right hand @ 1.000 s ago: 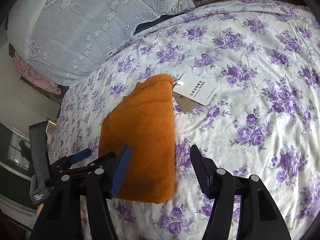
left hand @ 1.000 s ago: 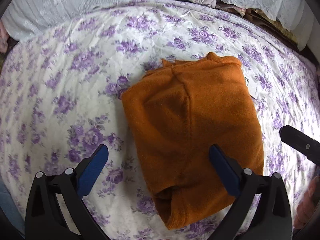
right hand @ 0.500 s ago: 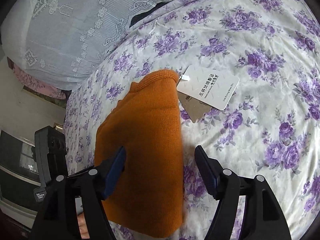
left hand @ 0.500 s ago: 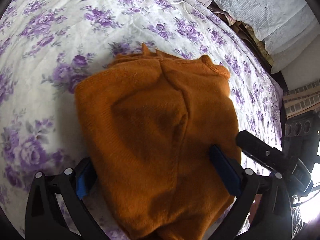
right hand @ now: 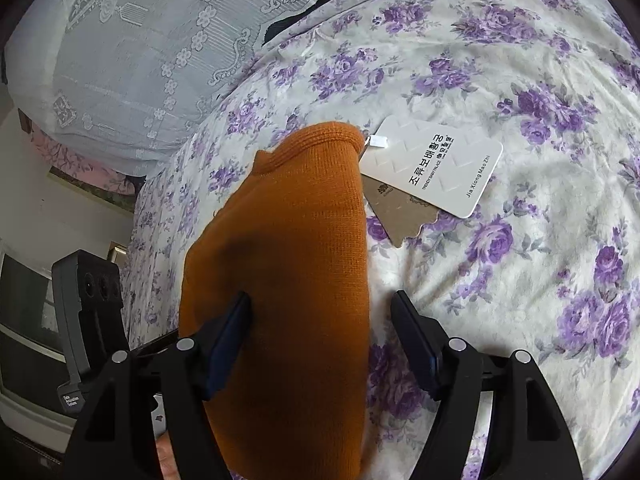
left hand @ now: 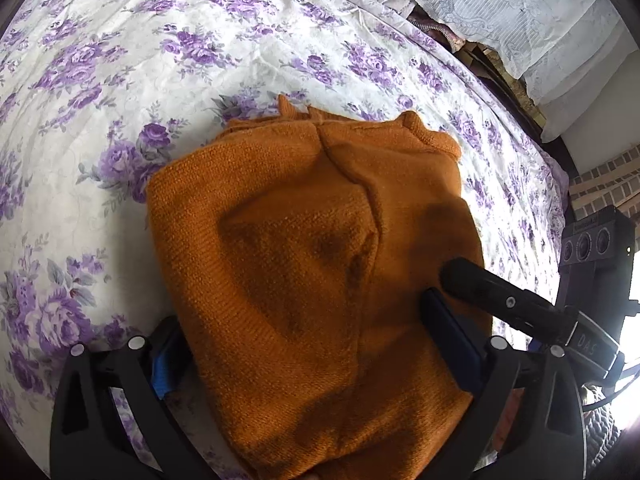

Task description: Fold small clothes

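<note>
An orange knitted garment (left hand: 304, 248) lies folded on the purple-flowered bedspread (left hand: 120, 80). My left gripper (left hand: 308, 344) is open and straddles its near end: the left pad sits at the cloth's left edge, the right pad rests on top. In the right wrist view my right gripper (right hand: 324, 332) is also open over the garment (right hand: 288, 240). Its left pad lies on the knit and its right pad on the bedspread (right hand: 520, 280) past the cloth's right edge. One right finger (left hand: 480, 284) shows on the garment's right side. A white hang tag (right hand: 436, 168) and a brown one (right hand: 396, 208) lie by the collar.
White lace-covered bedding (right hand: 120, 60) is heaped along the bed's far side. The bed's edge runs at the right of the left wrist view, with a brick wall (left hand: 600, 184) beyond. A dark cabinet (right hand: 24, 320) stands beside the bed.
Both grippers have come down close onto the garment. The left one tipped downward and now straddles its near end. The right jaws have spread a little wider.
</note>
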### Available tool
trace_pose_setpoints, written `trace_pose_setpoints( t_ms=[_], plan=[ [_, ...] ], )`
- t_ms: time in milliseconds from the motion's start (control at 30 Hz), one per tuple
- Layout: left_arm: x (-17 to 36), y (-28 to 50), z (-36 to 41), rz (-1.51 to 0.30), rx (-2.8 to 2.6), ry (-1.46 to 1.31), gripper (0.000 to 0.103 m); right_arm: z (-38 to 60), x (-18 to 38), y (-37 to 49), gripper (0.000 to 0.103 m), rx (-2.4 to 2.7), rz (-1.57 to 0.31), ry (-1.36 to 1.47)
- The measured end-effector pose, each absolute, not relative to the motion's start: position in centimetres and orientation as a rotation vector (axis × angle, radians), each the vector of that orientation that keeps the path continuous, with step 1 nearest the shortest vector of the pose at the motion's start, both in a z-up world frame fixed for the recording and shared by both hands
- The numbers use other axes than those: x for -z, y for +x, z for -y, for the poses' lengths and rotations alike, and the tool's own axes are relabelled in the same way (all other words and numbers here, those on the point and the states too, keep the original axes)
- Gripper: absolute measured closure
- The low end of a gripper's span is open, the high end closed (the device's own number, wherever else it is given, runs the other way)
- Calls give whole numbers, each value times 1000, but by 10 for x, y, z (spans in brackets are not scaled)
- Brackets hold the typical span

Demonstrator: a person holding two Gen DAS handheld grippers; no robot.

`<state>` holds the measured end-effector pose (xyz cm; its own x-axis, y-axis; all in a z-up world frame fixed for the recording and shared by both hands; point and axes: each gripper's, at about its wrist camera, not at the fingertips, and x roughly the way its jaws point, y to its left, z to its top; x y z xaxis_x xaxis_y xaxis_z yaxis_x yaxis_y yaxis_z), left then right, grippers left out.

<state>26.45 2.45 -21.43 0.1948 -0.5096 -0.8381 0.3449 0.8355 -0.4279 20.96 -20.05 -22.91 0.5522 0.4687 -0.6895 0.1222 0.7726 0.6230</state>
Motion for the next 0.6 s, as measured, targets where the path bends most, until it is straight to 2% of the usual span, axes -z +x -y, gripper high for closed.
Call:
trace_pose_setpoints(
  t_ms=[200,600],
  plan=[
    [215,243,-38,-1115,664,-161,4,198,230,209,27,-234,-973,664],
    [214,270,-29,-1224,588,-240,4,200,232,212,22,-254,-960,680]
  ],
)
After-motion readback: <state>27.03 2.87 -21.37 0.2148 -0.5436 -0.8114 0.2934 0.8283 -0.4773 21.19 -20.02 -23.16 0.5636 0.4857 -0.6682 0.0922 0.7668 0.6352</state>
